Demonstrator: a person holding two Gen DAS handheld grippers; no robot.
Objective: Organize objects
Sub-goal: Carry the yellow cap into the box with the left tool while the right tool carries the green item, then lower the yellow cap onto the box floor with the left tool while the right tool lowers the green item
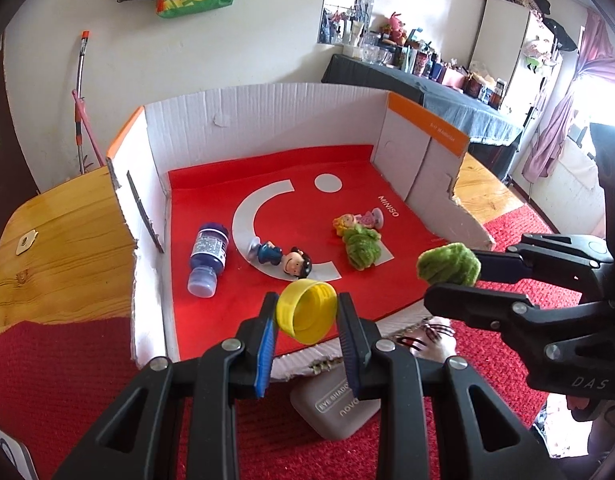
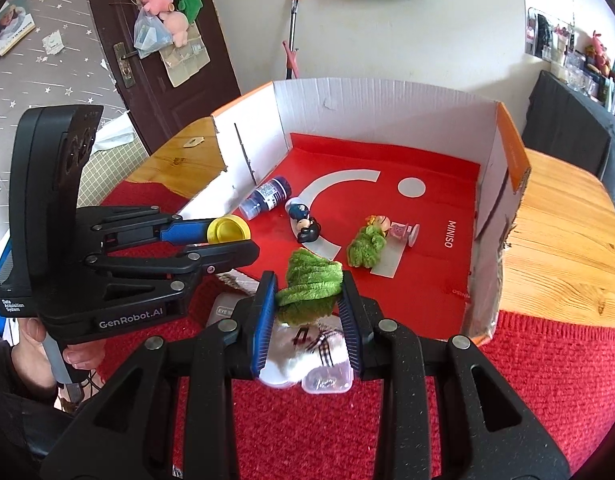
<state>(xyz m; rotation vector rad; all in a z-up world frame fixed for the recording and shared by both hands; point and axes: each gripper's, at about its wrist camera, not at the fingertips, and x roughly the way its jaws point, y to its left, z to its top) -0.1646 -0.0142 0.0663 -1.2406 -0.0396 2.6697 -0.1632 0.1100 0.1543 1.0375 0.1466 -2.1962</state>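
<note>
Left tongs [image 1: 307, 316] pinch a yellow cap [image 1: 305, 311]; right tongs [image 2: 309, 294] pinch a green fuzzy bundle [image 2: 310, 280], both at the cardboard box's [image 1: 267, 116] 6 o'clock edge.

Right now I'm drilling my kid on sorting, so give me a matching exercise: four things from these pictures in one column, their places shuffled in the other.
Things:
1. yellow cap
2. blue bottle
3. green fuzzy bundle
4. boy figurine

Places:
A. lying by the box's left wall
B. in the right gripper
C. in the left gripper
D. lying on the white arc of the red mat

Pairs: 1-C, 2-A, 3-B, 4-D
</note>
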